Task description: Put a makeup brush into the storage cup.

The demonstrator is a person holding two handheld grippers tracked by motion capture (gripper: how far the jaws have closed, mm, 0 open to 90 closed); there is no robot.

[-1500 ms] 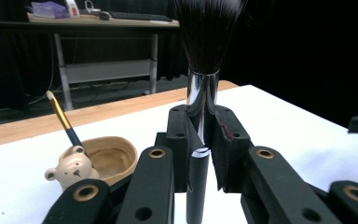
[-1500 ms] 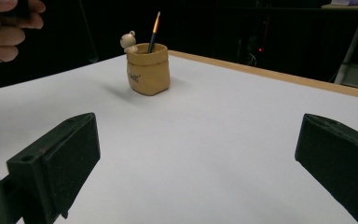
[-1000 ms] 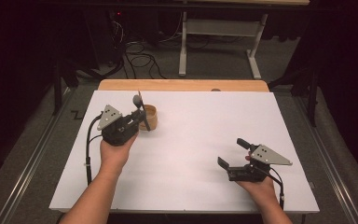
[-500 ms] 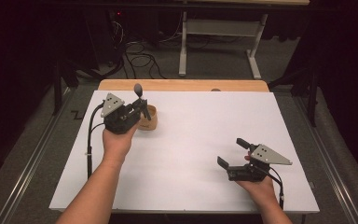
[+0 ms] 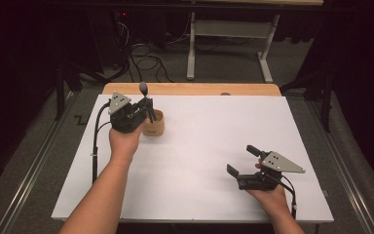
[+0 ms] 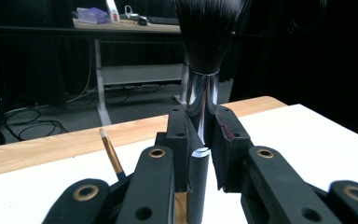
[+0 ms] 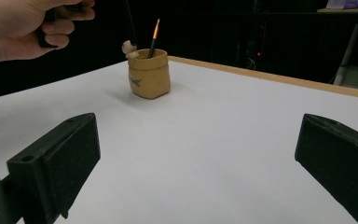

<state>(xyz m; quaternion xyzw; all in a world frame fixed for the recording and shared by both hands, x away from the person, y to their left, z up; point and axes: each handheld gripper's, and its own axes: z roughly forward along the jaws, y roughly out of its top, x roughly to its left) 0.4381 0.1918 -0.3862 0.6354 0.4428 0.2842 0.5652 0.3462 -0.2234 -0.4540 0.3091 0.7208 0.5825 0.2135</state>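
Note:
My left gripper point(image 5: 148, 108) is shut on the handle of a makeup brush point(image 5: 143, 88) and holds it upright just above a small tan pot point(image 5: 154, 127). In the left gripper view the pads clamp the chrome ferrule of the brush point(image 6: 200, 98), with the dark bristles above. A thin gold-handled brush point(image 6: 109, 154) stands below in the pot. My right gripper point(image 5: 242, 160) rests low at the right front of the white board point(image 5: 199, 146), open with nothing between its fingers. The right gripper view shows the pot point(image 7: 150, 74) with the thin brush point(image 7: 154, 35) in it.
A strip of wooden table edge point(image 5: 190, 88) runs along the far side of the board. Beyond it lie floor cables point(image 5: 146, 63) and a desk frame point(image 5: 229, 44). The left hand point(image 7: 23, 23) hangs above the pot's left side.
My left hand has moved toward the far side of the board with the brush, which now stands upright over the pot. The right gripper has stayed where it was.

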